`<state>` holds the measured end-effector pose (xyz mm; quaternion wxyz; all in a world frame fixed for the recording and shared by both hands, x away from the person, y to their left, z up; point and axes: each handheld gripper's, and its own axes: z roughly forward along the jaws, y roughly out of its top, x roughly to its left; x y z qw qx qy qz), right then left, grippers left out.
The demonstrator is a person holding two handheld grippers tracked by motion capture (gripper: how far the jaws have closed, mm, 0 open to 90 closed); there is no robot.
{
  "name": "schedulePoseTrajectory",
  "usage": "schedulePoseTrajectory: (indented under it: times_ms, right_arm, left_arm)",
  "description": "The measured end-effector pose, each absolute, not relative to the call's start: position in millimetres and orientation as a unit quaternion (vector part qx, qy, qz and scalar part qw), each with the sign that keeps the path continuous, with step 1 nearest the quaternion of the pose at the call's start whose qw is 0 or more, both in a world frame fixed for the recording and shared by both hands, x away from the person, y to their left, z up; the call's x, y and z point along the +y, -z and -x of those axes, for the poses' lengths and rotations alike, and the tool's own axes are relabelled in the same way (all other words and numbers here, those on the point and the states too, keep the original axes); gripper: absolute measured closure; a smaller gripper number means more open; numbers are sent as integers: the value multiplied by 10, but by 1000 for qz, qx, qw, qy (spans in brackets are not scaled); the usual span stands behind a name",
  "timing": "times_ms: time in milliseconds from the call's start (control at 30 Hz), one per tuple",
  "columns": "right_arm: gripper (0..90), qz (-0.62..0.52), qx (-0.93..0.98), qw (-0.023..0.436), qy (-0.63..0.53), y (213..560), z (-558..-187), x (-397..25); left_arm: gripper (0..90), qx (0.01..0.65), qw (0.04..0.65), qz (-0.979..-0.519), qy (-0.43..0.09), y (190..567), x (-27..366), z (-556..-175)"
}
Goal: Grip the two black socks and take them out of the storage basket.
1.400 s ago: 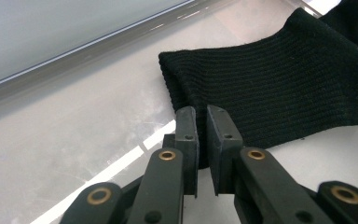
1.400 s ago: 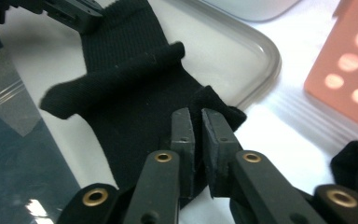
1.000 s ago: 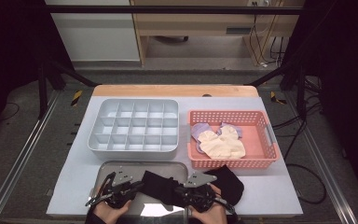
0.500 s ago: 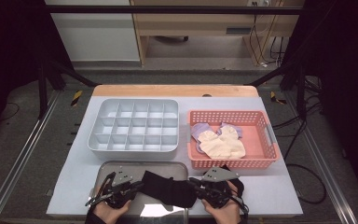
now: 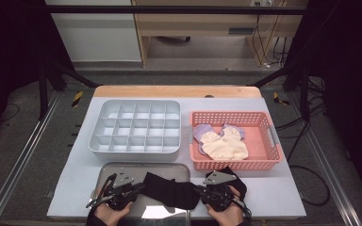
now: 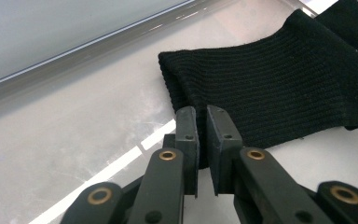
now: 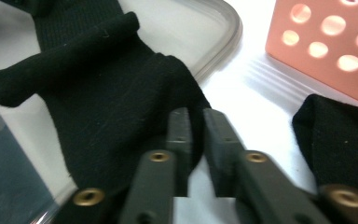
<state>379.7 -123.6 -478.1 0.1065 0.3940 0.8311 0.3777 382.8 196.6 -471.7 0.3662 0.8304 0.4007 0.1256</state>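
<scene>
I hold a black sock (image 5: 172, 189) stretched between my two grippers, above the metal tray (image 5: 167, 169) at the 6 o'clock edge of the table. The left gripper (image 5: 142, 187) has its jaws almost together, with the sock's ribbed cuff (image 6: 242, 88) pinched between them at its open end. The right gripper (image 5: 199, 190) also has its jaws nearly closed, and they bite the edge of the sock at the foot end (image 7: 121, 98).

The sock is light knit cloth, very soft, so I judge it will sag in the middle and fold by itself if one side is let go. It is not slippery and not fragile; a grip on the doubled edge, as now, should be enough. A second black sock (image 5: 238, 181) lies on the table at 3 o'clock from my right gripper. Farther, at 12 o'clock, stands the grey divided organizer (image 5: 136, 126), and at 1 o'clock the pink basket (image 5: 264, 122) with pale socks (image 5: 224, 143) in it.
</scene>
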Motion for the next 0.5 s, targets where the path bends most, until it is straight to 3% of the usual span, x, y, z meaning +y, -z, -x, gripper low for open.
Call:
schedulePoseTrajectory:
  times_ms: [300, 500]
  right_arm:
    - [880, -422, 821, 137, -360, 4642, -3827, -1603]
    - [763, -422, 812, 162, -369, 4638, -3821, -1568]
  left_arm:
    - [846, 404, 362, -830, -127, 4699, 2002, -3849]
    - [842, 403, 364, -830, -129, 4699, 2001, -3847]
